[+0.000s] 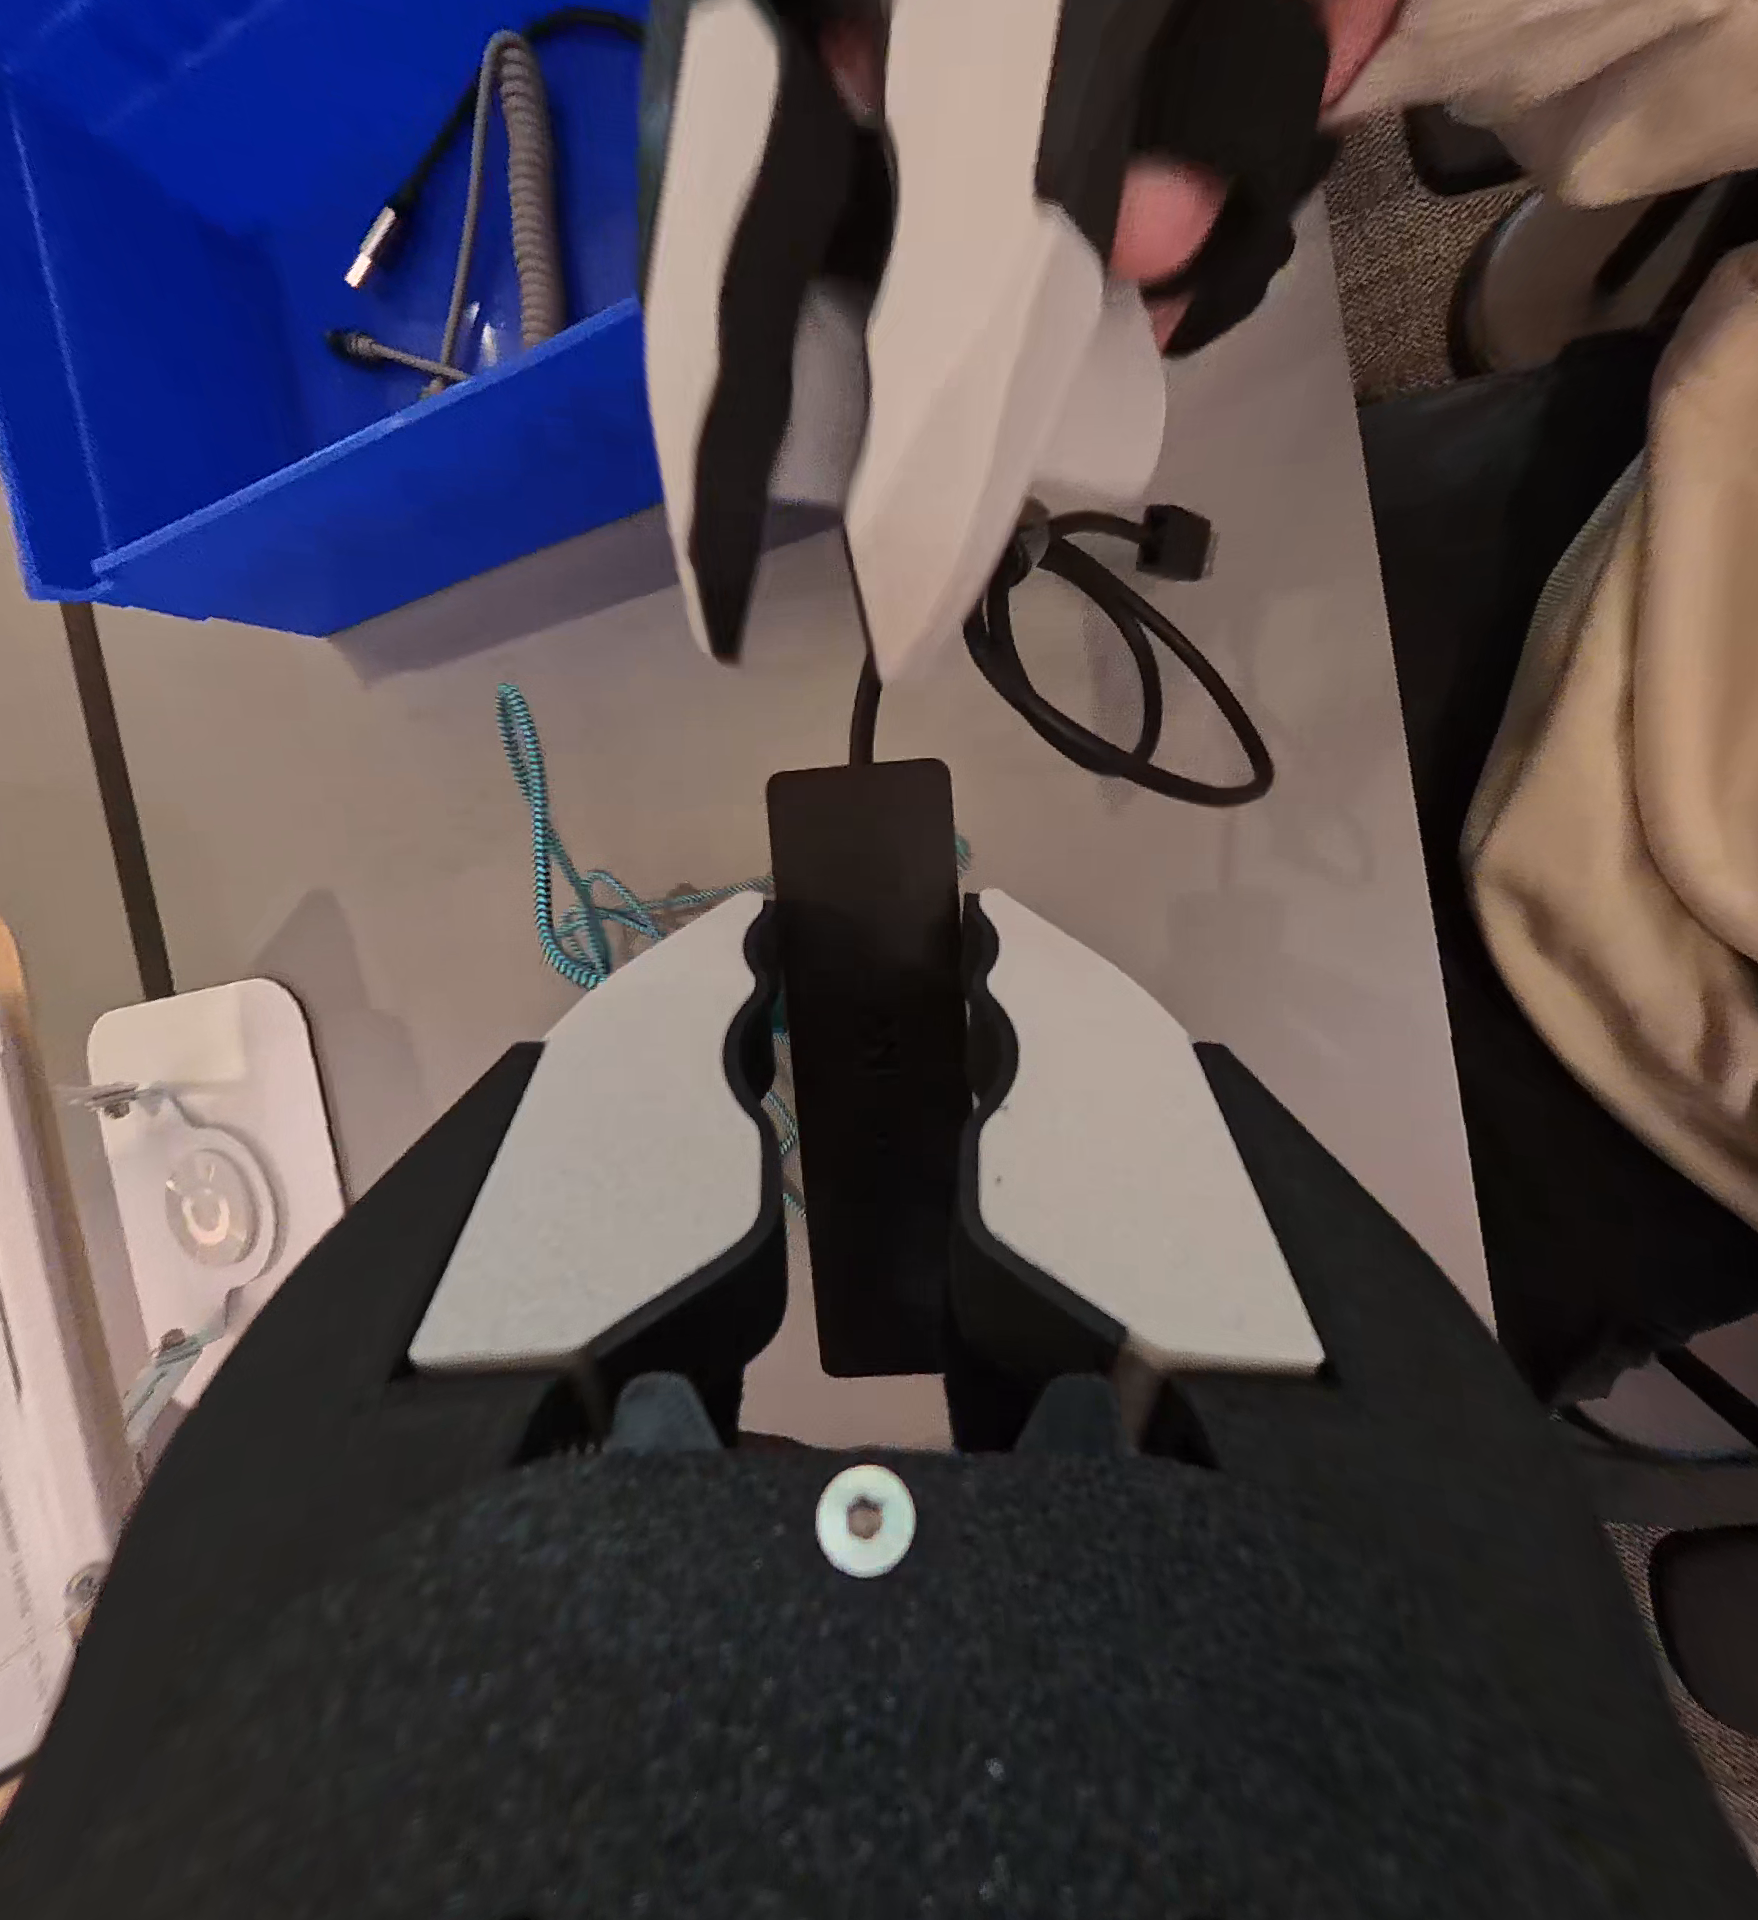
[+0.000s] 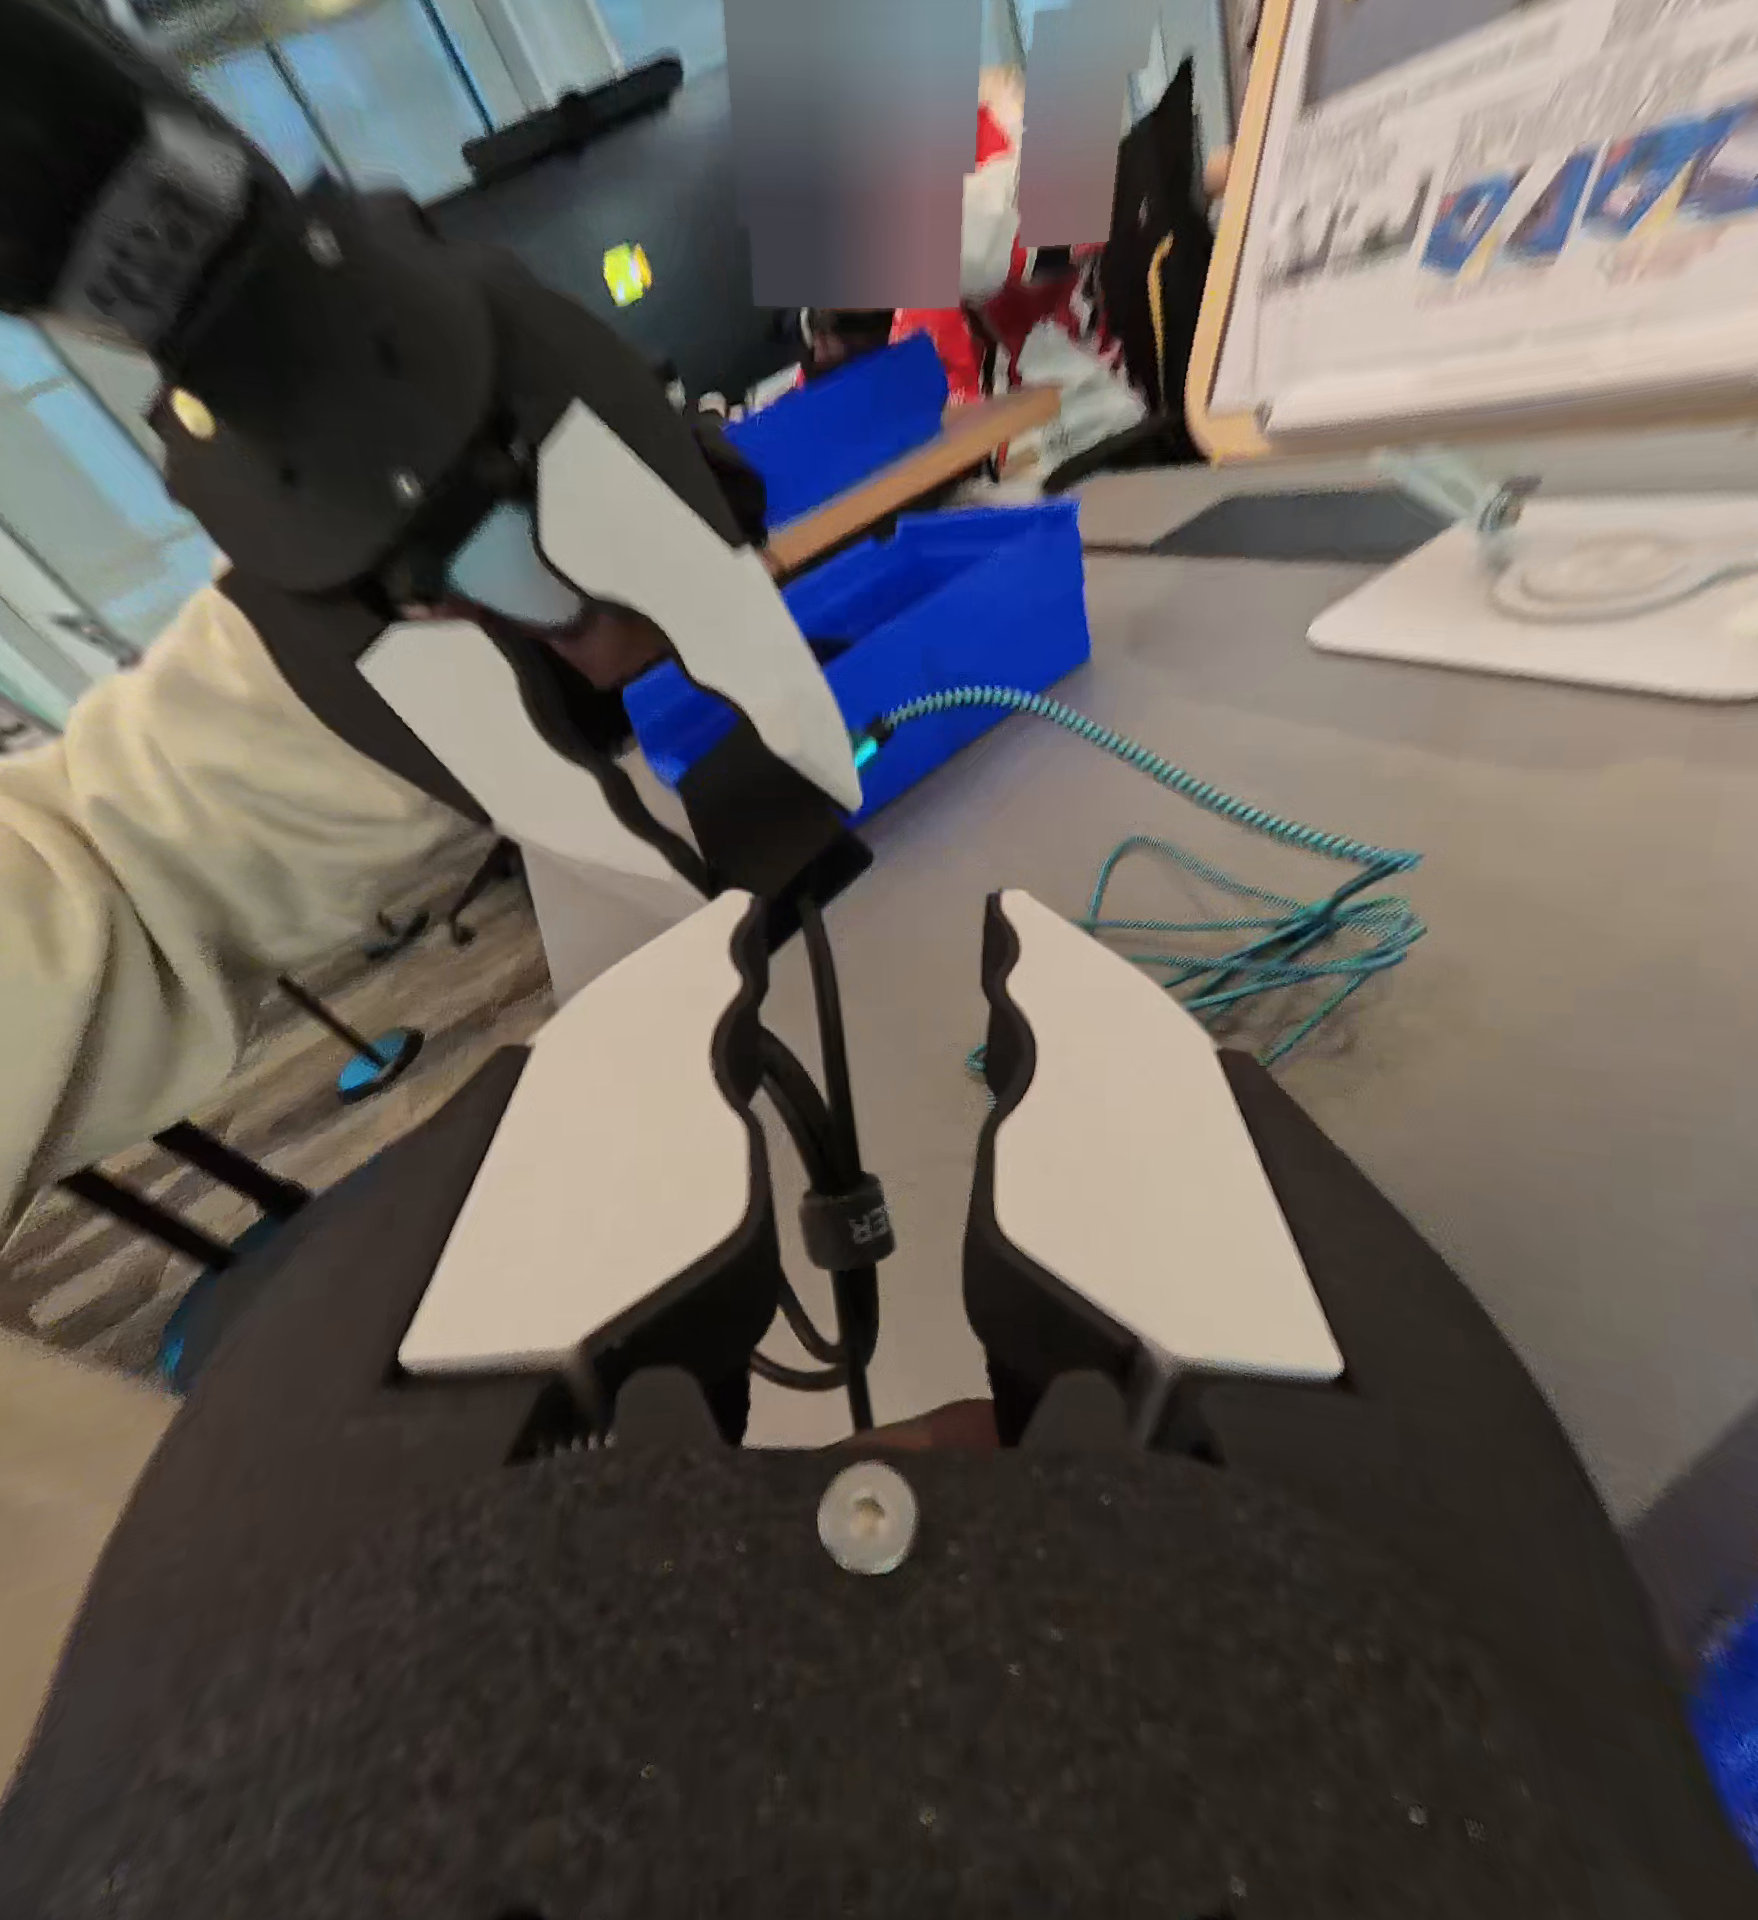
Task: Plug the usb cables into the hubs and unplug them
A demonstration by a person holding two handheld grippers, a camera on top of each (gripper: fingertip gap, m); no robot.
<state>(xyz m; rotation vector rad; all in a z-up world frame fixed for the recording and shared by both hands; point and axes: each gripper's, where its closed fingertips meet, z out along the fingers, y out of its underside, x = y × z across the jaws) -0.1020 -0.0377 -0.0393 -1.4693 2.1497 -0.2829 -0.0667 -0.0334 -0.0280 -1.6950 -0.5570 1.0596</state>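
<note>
My left gripper (image 1: 864, 914) is shut on a black USB hub (image 1: 870, 1091) and holds it lengthwise between the fingers, above the grey table (image 1: 335, 790). The hub's black cable (image 1: 1114, 675) lies coiled on the table beyond it. My right gripper (image 2: 875, 914) is open, and this black cable (image 2: 833, 1091), bound by a strap, runs loose between its fingers. The right gripper also shows in the left wrist view (image 1: 802, 655), just past the hub's far end. A teal braided cable (image 2: 1270, 935) lies on the table. Its end reaches the hub (image 2: 813, 873) behind a left finger, so the joint is hidden.
A blue bin (image 1: 231, 416) at the back left holds grey and black cables. A white stand (image 2: 1581, 623) carries a framed board at the right. The table's edge (image 1: 1426, 935) runs beside a person's beige sleeve (image 1: 1633, 831) and a dark chair. Across from one pair of fingers to the other is roughly 4 centimetres.
</note>
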